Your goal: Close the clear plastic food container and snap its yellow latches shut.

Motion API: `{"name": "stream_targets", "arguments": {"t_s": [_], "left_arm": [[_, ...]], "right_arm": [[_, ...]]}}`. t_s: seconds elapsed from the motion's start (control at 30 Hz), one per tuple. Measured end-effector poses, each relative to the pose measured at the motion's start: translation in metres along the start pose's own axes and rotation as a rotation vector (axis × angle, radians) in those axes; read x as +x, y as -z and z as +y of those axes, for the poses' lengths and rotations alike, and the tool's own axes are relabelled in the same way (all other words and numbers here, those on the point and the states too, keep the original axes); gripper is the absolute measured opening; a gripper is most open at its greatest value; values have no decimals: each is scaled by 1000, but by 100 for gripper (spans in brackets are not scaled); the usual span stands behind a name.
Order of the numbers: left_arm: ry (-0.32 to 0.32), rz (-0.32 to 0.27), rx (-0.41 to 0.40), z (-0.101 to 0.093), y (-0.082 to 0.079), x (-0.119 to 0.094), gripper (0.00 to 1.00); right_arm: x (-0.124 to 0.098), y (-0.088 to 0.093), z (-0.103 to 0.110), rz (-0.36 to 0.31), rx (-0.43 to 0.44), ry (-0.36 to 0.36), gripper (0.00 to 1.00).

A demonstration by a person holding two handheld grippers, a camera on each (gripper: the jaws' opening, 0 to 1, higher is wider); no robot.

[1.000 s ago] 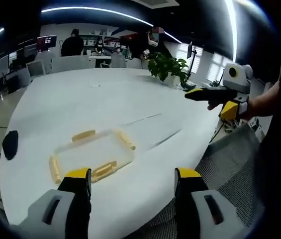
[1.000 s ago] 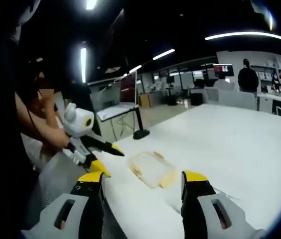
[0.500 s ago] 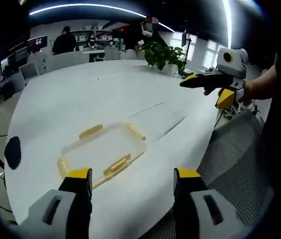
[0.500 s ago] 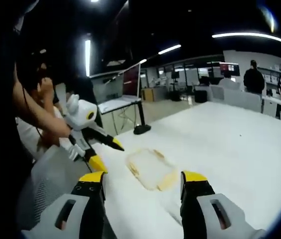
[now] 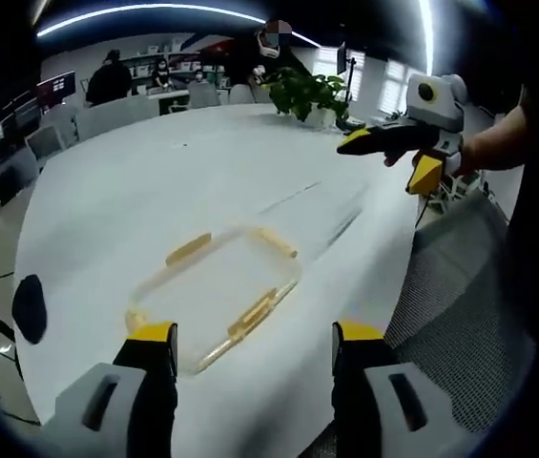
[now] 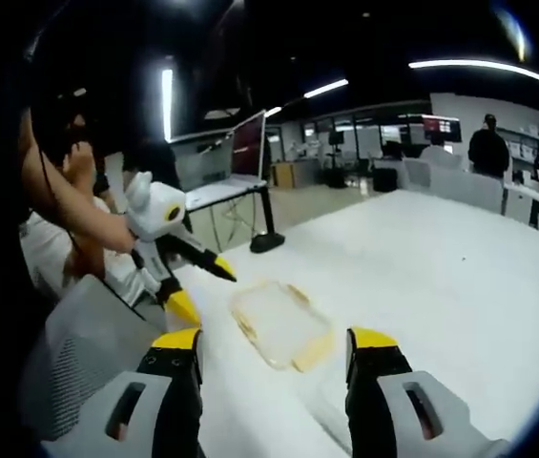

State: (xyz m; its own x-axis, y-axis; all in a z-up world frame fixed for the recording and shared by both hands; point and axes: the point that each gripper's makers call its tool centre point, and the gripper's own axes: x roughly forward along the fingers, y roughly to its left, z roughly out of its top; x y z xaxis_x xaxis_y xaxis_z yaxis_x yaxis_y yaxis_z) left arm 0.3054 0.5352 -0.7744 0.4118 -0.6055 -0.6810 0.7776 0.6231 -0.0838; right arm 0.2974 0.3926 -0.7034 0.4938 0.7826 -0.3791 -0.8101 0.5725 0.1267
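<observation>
Both claws are spread wide and carrying nothing: left gripper (image 5: 254, 345) hangs above the near table edge, right gripper (image 6: 274, 355) likewise, neither touching anything. The clear plastic food container (image 5: 216, 289) lies flat on the white table (image 5: 155, 181), near the edge closest to the person, with a mesh chair (image 5: 450, 315) just off that edge. In the left gripper view it sits at about 12 o'clock off the jaws, long axis running from 8 o'clock to 2 o'clock; in the right gripper view it runs roughly 11 to 5. The lid looks to be on already, though I can't tell whether it is fully seated. Yellow latches (image 5: 253, 312) on all four sides look flipped outward, not snapped, by my read. Risks: the box is light and on a slick top, so pressing one latch from the side could skate it toward the edge unless the other claw pins it. The clear rim is hard to see, so a jaw could land on the lid instead of the latch. Snapping one long side first may cock the lid.
</observation>
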Motion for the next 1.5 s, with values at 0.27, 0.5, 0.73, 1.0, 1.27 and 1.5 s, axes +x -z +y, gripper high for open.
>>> {"name": "stream_targets", "arguments": {"t_s": [0.27,0.5,0.73,1.0,1.27,1.5], "left_arm": [[4,23,16,6,6,2,65],[20,35,40,15,8,1,64],[34,52,60,24,12,-1,63],[51,83,80,29,21,3,63],[70,109,106,39,26,7,62],[87,131,137,47,30,9,62]], "right_arm": [[19,4,1,27,16,1,61],[30,8,-2,50,-10,3,61],[39,15,-5,87,-39,4,62],[48,16,-8,93,-31,22,62],[58,20,-9,126,-49,12,62],[63,22,-17,152,-70,27,63]]}}
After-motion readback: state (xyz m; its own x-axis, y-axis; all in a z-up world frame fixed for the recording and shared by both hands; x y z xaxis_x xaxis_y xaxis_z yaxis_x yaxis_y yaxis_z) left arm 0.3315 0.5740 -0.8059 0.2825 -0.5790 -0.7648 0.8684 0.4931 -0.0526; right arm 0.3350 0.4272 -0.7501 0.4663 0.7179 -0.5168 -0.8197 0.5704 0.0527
